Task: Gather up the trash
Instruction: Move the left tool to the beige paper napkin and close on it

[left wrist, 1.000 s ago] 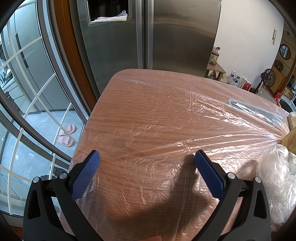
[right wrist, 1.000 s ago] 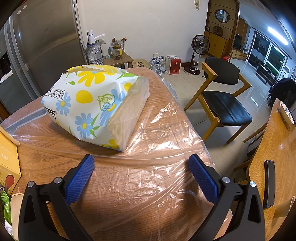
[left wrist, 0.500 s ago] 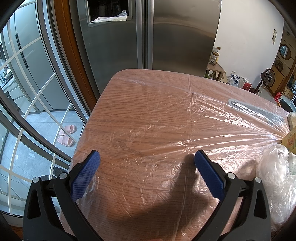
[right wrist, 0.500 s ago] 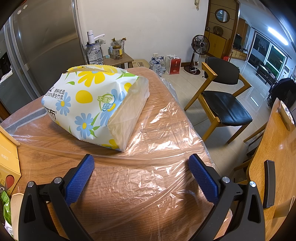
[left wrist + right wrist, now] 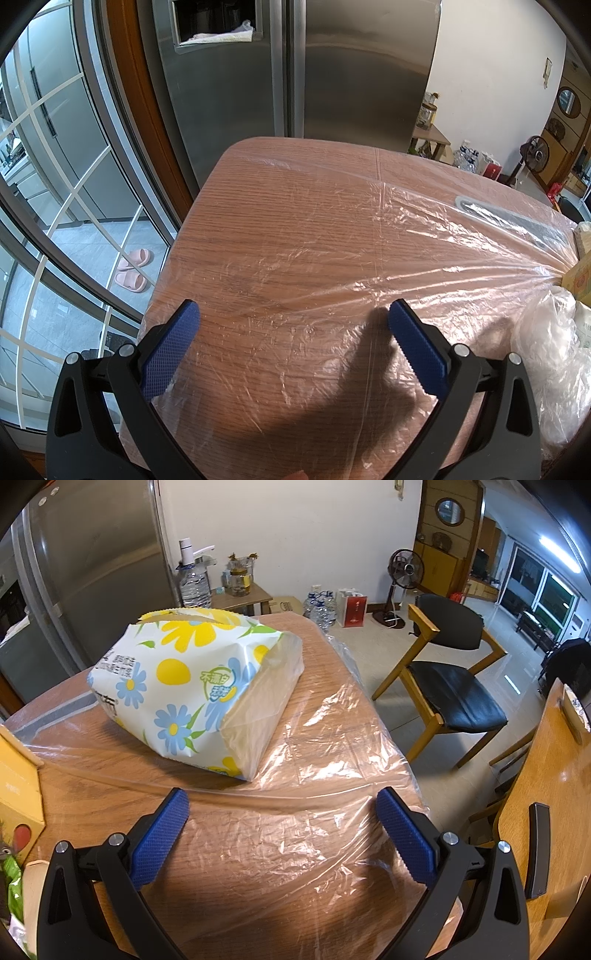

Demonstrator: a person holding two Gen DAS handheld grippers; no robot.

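Both tongs, left tongs (image 5: 293, 317) and right tongs (image 5: 282, 806), gape empty; only the right view shows the flowered tissue pack (image 5: 192, 690).

Tissue pack (image 5: 192, 690) on table (image 5: 277, 904), chair (image 5: 454, 679) to its right.

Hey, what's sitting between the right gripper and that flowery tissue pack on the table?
In the right wrist view, nothing solid: only crinkled clear plastic sheet over the wooden table lies between the open right gripper and the flowered tissue pack.
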